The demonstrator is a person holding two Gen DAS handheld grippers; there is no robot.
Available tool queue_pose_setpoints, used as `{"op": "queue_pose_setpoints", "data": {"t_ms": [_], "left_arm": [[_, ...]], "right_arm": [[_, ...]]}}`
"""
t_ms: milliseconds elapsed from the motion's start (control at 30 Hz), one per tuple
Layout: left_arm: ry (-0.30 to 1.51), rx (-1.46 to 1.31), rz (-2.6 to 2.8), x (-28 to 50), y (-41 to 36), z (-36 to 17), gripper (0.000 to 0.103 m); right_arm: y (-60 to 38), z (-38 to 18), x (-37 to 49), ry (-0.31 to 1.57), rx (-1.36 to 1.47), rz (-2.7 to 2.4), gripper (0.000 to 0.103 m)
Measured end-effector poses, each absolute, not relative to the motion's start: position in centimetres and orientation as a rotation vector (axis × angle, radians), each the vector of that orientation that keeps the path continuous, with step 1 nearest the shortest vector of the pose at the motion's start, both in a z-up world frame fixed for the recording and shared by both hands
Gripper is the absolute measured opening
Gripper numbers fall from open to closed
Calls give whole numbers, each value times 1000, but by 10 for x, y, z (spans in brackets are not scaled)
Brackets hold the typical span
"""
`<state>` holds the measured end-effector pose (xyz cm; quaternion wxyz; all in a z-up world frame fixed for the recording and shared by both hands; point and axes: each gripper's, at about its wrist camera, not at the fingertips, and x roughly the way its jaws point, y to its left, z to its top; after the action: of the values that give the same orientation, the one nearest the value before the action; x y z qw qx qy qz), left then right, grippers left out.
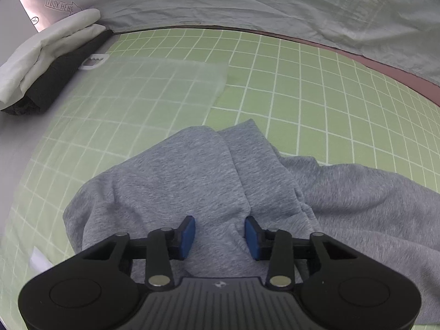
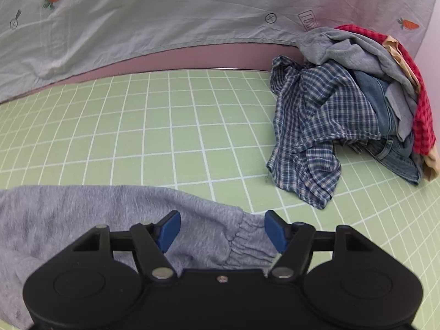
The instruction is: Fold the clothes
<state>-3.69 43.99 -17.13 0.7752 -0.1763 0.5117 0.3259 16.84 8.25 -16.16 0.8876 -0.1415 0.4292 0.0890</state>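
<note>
Your left gripper (image 1: pixel 220 236) hangs released over the rumpled grey sweatpants (image 1: pixel 192 181) on the green grid mat (image 1: pixel 302 96) — your right gripper (image 2: pixel 221 231) is also spread wide, above the elastic cuff (image 2: pixel 247 239). The unfolded pile (image 2: pixel 352 104) lies far right.

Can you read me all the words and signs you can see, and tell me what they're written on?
"LOOK HERE" (first letter unclear), inside an arrow outline printed on the pale sheet hanging behind the table, left wrist view.
Boxed word on the same sheet, right wrist view: cut off by the clothes pile, unreadable.
Small circled marks: too small to read.
</note>
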Motion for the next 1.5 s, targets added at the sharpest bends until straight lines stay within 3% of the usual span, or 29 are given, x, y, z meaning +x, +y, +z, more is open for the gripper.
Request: {"op": "queue_pose_setpoints", "data": {"t_ms": [33, 67, 100, 133, 167, 267, 433, 700, 867, 933, 1033, 1167, 1267, 1433, 1500], "left_arm": [[1102, -396, 707, -40, 442, -171, 16], [1096, -410, 709, -44, 445, -170, 12], [1090, -425, 711, -47, 447, -170, 7], [1083, -438, 712, -50, 449, -169, 5], [1076, -445, 713, -53, 449, -168, 4], [1046, -451, 731, -63, 451, -161, 3], [957, -430, 843, -89, 465, -132, 3], [871, -376, 1059, -152, 521, -101, 3], [876, -475, 1086, -173, 528, -113, 10], [859, -483, 1055, -174, 515, -114, 27], [846, -481, 977, -168, 488, -115, 46], [886, -462, 917, -152, 457, -125, 52], [916, -459, 870, -142, 437, -133, 58], [955, -453, 820, -126, 420, -143, 70], [970, -452, 814, -119, 418, -147, 71]], "right_arm": [[84, -164, 169, 889, -319, 182, 65], [86, -167, 170, 886, -345, 180, 62], [88, -169, 171, 883, -367, 179, 54], [87, -169, 171, 883, -371, 188, 36], [86, -170, 172, 882, -375, 195, 27], [76, -160, 168, 849, -314, 192, 8], [46, -128, 146, 745, -206, 127, 3], [-8, -82, 92, 581, -123, -10, 3], [-34, -114, 64, 708, -153, -34, 3], [-38, -134, 54, 789, -158, -18, 2], [-40, -149, 44, 858, -134, 11, 4], [-39, -144, 43, 862, -86, 40, 11], [-40, -131, 49, 834, -34, 75, 21], [-44, -108, 60, 771, 54, 143, 53], [-45, -103, 67, 753, 82, 163, 60]]}}
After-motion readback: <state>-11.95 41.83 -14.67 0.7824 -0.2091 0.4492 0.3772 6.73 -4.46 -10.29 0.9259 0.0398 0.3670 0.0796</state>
